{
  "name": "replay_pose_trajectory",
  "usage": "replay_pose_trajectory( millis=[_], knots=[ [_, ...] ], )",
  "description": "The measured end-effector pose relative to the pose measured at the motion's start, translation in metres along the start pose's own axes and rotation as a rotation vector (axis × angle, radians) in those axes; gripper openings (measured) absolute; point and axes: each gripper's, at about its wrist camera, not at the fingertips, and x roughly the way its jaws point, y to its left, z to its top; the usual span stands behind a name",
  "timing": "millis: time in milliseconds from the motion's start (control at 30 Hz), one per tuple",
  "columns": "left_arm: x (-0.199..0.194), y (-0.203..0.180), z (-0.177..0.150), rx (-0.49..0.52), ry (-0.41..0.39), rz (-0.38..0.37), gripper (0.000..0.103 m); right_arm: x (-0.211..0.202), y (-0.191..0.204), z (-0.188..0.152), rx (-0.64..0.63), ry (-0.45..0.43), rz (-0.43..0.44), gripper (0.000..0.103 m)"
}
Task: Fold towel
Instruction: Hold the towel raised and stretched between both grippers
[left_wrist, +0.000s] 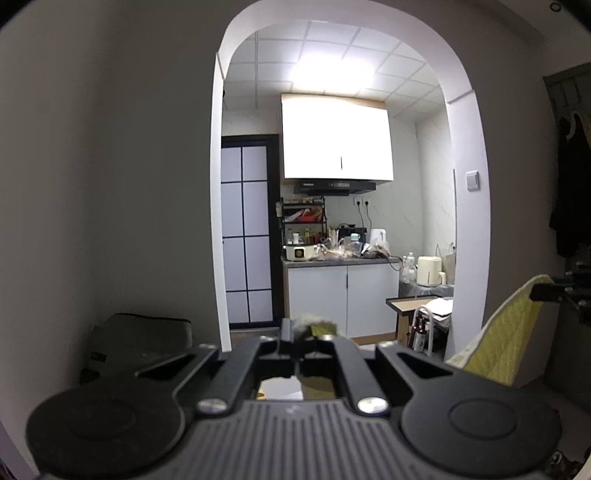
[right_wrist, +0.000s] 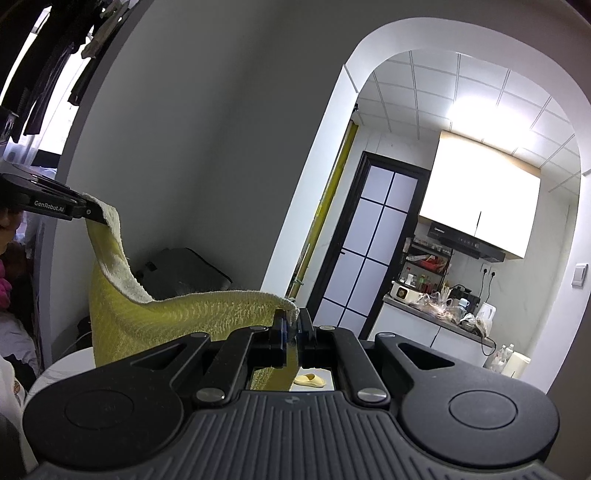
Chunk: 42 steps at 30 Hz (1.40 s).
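Observation:
A yellow quilted towel (right_wrist: 177, 317) with a pale edge hangs in the air between my two grippers. My right gripper (right_wrist: 291, 321) is shut on one top corner of it. My left gripper (right_wrist: 98, 218) shows at the far left of the right wrist view, shut on the other corner. In the left wrist view my left gripper (left_wrist: 301, 332) is shut on a towel corner (left_wrist: 314, 323), and the towel (left_wrist: 506, 328) hangs at the right, held by the right gripper (left_wrist: 546, 293). The towel sags in a curve between the grippers.
A grey wall and a white arch (left_wrist: 461, 122) open onto a kitchen with a cluttered counter (left_wrist: 340, 258) and white cabinets. A dark bag (left_wrist: 140, 343) lies by the wall. A round white table (right_wrist: 62, 369) is below the towel. A slipper (right_wrist: 310, 380) lies on the floor.

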Motion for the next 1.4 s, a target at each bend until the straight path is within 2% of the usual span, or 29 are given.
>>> replay_pose_trajectory(
  millis=[500,700,833,933,1067,1400],
  knots=[
    [0.098,0.007,0.021,0.01,0.037,0.009,0.002,0.098,-0.047,0.0,0.012,0.007,-0.009,0.006],
    [0.121,0.006,0.031,0.069,0.029,0.029,0.002,0.127,-0.052,0.005,-0.028,0.002,-0.034,0.006],
    [0.127,0.007,0.03,0.072,0.018,0.041,0.002,0.144,-0.048,0.001,-0.04,0.005,-0.041,0.006],
    [0.13,0.008,0.023,0.076,0.014,0.044,0.002,0.153,-0.041,-0.007,-0.042,0.023,-0.04,0.006],
    [0.138,0.009,0.002,0.069,0.059,0.027,0.002,0.158,-0.032,-0.023,-0.027,0.062,-0.022,0.006],
    [0.121,0.013,-0.04,0.074,0.153,-0.006,0.002,0.132,-0.008,-0.068,-0.024,0.174,0.033,0.006]
  ],
)
